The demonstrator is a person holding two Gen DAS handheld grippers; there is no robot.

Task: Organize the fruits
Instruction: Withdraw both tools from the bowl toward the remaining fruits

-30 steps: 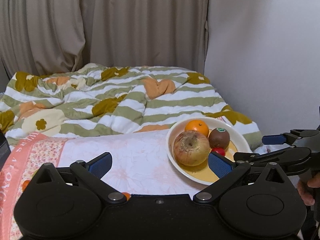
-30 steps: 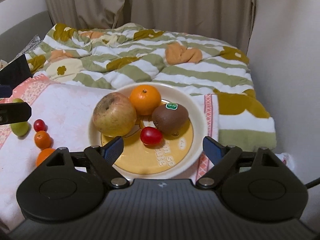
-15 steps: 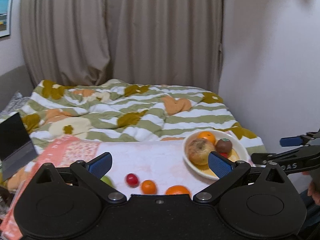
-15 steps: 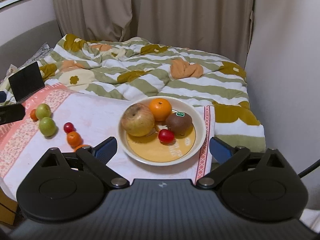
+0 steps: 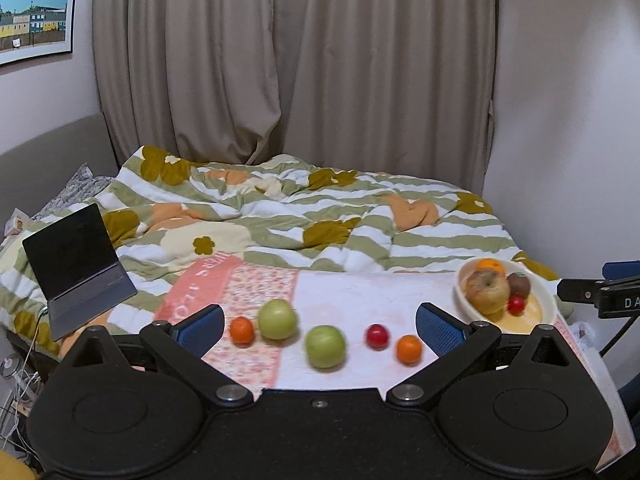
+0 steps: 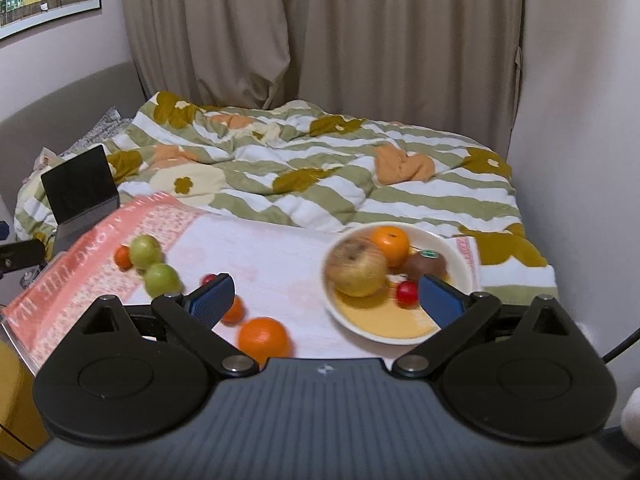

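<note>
The loose fruits [image 5: 324,346] lie in a row left of the bowl [image 5: 548,304] (on the towel); your left claw [image 5: 320,326], open and empty, is nearer than the right claw [image 6: 326,298], also open.

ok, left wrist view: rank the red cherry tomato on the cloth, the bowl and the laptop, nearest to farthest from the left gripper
1. Red cherry tomato: on the cloth just ahead, between the open jaws of the left gripper, right of centre.
2. Bowl: farther off, at the cloth's right end, holding fruit.
3. Laptop: far left, on the striped blanket, off the cloth; only a little farther than the bowl.
</note>
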